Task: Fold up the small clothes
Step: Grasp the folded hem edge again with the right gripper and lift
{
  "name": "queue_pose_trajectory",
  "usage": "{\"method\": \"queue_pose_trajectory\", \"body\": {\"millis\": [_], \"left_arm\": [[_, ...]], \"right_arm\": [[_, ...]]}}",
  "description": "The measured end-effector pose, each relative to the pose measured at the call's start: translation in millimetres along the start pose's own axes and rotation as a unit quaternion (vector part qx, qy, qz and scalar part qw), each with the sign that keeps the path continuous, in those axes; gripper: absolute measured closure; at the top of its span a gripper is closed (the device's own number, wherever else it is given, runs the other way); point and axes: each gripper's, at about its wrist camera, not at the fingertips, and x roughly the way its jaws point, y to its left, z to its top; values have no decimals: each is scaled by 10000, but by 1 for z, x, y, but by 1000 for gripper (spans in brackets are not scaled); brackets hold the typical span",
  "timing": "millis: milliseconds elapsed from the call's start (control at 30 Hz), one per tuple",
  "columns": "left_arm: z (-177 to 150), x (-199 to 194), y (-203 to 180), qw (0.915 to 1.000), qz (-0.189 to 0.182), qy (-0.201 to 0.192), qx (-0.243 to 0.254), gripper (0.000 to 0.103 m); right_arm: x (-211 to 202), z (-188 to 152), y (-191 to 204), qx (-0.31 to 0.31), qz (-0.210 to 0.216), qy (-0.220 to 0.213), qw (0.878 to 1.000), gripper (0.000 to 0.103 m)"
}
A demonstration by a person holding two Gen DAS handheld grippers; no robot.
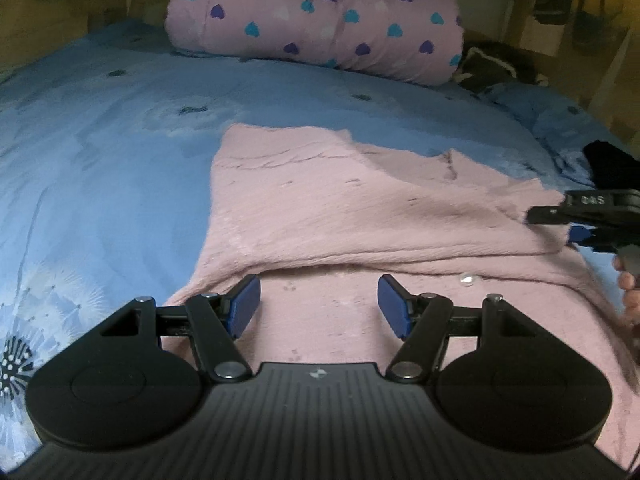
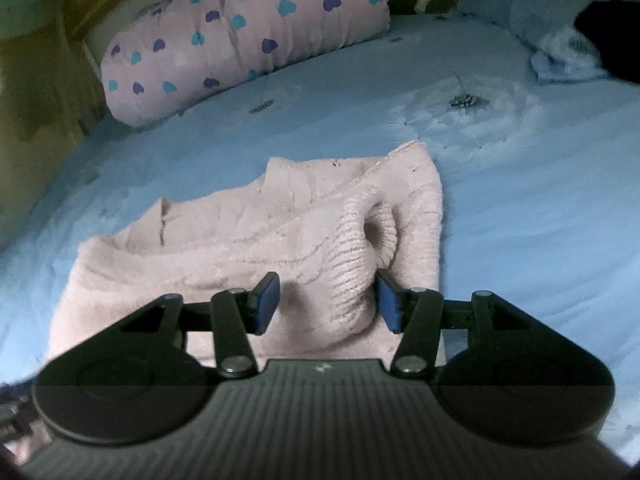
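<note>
A pink knit sweater [image 1: 340,216] lies partly folded on the blue bedsheet [image 1: 100,140]. My left gripper [image 1: 318,304] is open and empty, its blue pads just above the sweater's near part below a folded edge. My right gripper [image 2: 328,302] is open, its pads on either side of the sweater's ribbed sleeve cuff [image 2: 360,248], which bulges between them. The right gripper also shows in the left wrist view [image 1: 576,228] at the sweater's right edge. The sweater [image 2: 248,232] fills the middle of the right wrist view.
A pink quilt with blue and purple hearts [image 1: 320,20] is rolled at the head of the bed, also in the right wrist view [image 2: 240,36]. A dark garment [image 2: 608,36] lies on a blue pillow [image 2: 532,12] at the right. A wooden wall [image 2: 36,80] borders the bed.
</note>
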Motion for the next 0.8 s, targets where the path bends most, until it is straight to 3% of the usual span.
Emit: {"method": "queue_pose_trajectory", "body": {"millis": [100,167,267,500,800], "left_arm": [[2,-2,-8,9999,-83,-37,99,33],[1,-2,-14,9998,-151,-4,143,33],[0,1,-22,9995,-193,54,237,33],[-4,3,-43,9965,-618,37,556,33],[-8,15,-63,9884,-1131,-322,960,33]], "right_arm": [[3,7,-1,97,76,11,9999,55],[4,11,-1,86,95,3,9999,77],[4,17,-2,170,135,-5,9998,87],[-14,32,12,119,390,-244,9989,89],[-63,90,80,-284,1200,-948,9878,90]]}}
